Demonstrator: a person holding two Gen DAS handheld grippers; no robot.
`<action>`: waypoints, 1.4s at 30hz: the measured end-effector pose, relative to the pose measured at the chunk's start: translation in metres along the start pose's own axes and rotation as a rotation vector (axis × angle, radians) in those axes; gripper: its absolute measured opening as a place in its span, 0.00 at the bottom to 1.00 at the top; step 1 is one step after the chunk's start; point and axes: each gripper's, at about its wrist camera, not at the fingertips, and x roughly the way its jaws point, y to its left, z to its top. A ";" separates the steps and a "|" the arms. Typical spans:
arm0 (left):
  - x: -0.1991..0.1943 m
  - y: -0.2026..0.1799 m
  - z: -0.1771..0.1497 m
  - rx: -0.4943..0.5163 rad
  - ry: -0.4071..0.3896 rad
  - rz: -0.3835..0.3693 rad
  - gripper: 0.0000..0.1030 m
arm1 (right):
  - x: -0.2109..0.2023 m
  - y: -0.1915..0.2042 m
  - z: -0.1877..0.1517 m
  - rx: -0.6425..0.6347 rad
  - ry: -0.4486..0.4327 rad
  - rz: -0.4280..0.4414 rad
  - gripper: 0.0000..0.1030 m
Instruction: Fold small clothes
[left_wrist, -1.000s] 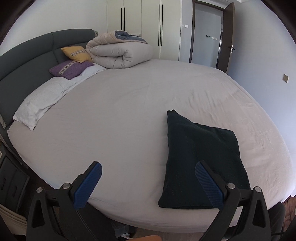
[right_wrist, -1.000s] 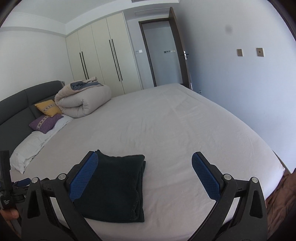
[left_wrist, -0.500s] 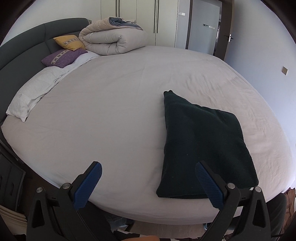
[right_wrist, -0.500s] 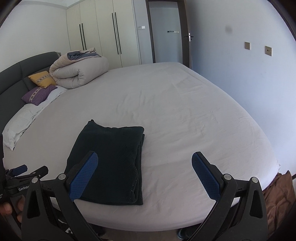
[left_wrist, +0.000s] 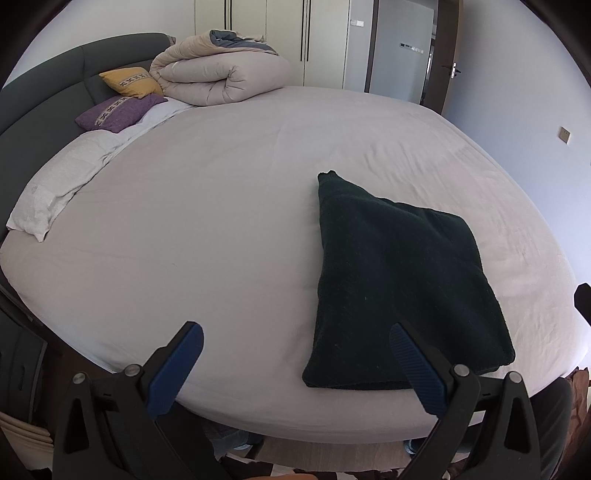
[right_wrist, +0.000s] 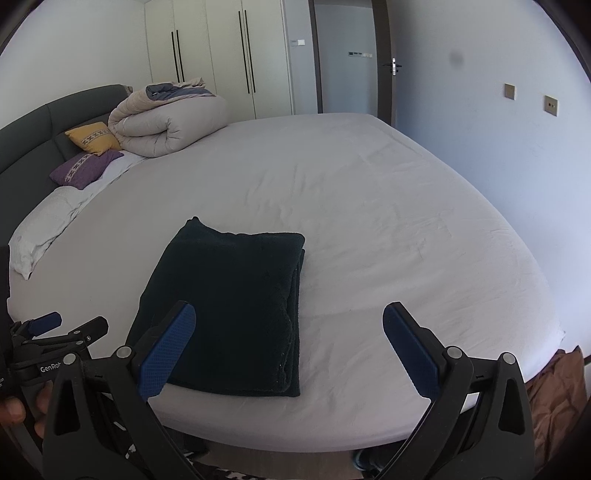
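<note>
While both grippers hang over the near edge of the bed, the scene reads from left to right as follows.

Headboard: a dark grey padded headboard curves along the far left side of the bed.
White pillow: a flat white pillow lies at the left edge, just below the headboard.
Cushions: a purple cushion rests at the far end of the white pillow, and a yellow cushion leans against the headboard just behind it.
Duvet: a beige rolled duvet with a blue-grey lining sits at the far left corner, beside the cushions.
Bed: a large bed covered by a pale, lightly wrinkled sheet fills most of both views.
Left gripper: the left gripper has its blue-padded fingers spread wide apart and grips nothing; it hovers at the near edge, its right finger in front of the garment's near-left corner. In the right wrist view it shows at the far left, with a person's hand behind it.
Garment: a dark green folded garment lies flat on the sheet near the front edge, right of centre in the left wrist view, its layered fold edges facing right.
Right gripper: the right gripper also has its fingers wide apart and empty; its left finger overlaps the garment's near-left part in the picture, while its right finger is over bare sheet.
Wardrobe and door: white wardrobe doors and a doorway stand behind the bed.
Wall: two switch plates sit on the right wall.
</note>
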 end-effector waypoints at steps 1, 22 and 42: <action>0.000 0.000 0.000 0.000 0.001 -0.001 1.00 | 0.001 0.001 0.000 -0.002 0.003 0.001 1.00; 0.002 -0.003 -0.003 0.005 0.010 -0.012 1.00 | 0.011 0.009 0.000 -0.014 0.026 0.006 1.00; 0.004 -0.007 -0.005 0.017 0.016 -0.017 1.00 | 0.016 0.011 -0.001 -0.018 0.036 0.006 1.00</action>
